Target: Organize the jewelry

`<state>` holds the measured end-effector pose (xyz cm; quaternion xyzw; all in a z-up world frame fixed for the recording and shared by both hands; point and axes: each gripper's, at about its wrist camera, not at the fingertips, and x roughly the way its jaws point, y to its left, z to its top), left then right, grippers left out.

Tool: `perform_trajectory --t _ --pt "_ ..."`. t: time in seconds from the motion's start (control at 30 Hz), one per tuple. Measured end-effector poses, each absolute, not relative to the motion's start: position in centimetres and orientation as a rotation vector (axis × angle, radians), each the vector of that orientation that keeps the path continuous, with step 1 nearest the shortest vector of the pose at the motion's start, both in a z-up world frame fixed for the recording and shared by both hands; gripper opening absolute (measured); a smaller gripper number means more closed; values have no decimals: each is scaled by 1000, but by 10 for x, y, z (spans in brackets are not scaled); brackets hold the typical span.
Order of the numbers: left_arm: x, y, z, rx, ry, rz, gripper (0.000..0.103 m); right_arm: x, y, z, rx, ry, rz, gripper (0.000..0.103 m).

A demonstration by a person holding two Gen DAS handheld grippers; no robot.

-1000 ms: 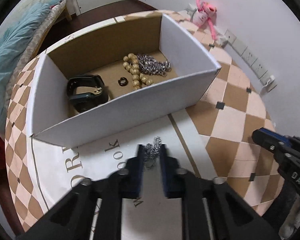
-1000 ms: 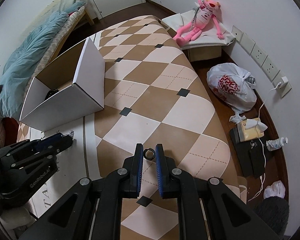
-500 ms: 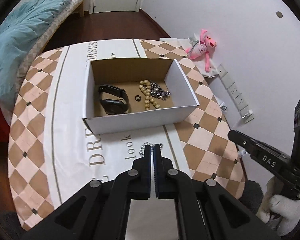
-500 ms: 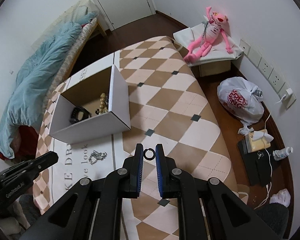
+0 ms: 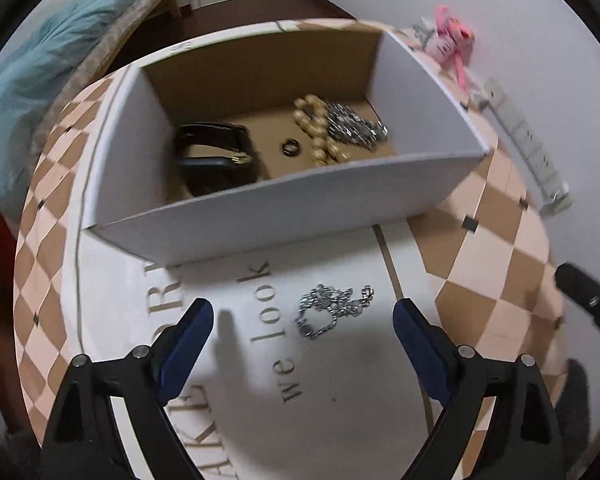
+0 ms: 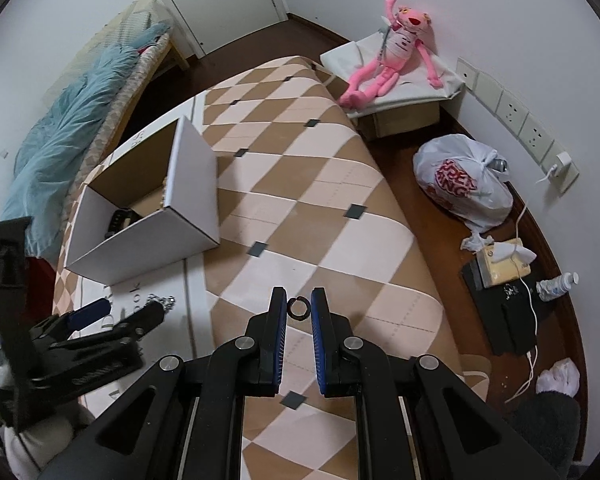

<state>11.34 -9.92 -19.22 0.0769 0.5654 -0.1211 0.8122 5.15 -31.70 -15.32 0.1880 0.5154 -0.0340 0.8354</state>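
Observation:
A silver chain (image 5: pixel 331 309) lies bunched on the white tablecloth, in front of an open white box (image 5: pixel 284 204). My left gripper (image 5: pixel 301 320) is wide open, low over the chain, one finger on each side. The box holds a black watch (image 5: pixel 214 156), a dark ring (image 5: pixel 290 147), gold beads (image 5: pixel 319 136) and another silver chain (image 5: pixel 353 126). My right gripper (image 6: pixel 298 308) is shut on a small dark ring (image 6: pixel 298 307), held above the checkered cloth to the right of the box (image 6: pixel 148 236). The left gripper (image 6: pixel 116 316) and chain (image 6: pixel 162 302) also show in the right wrist view.
The round table has a brown and cream checkered cloth (image 6: pixel 300 200). A bed with a blue quilt (image 6: pixel 60 148) is at the left. A pink plush toy (image 6: pixel 395 48), a white plastic bag (image 6: pixel 459 188) and small items lie on the floor at the right.
My left gripper has opened wide and dropped close to the table over the silver chain. My right gripper still holds the ring and has moved little.

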Motion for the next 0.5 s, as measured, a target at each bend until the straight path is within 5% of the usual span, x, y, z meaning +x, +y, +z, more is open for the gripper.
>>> perform_trajectory --t 0.13,0.2,0.27,0.5 --pt "111 -107 -199 191 1183 -296 82 51 -321 -155 406 1095 -85 13" --pt "109 -108 -195 195 1148 -315 42 51 -320 -155 403 1095 -84 13" --pt "110 -107 -191 174 1147 -331 13 51 -319 -154 402 1093 -82 13" --pt "100 -74 -182 20 1183 -351 12 52 -313 -137 405 1063 -47 13"
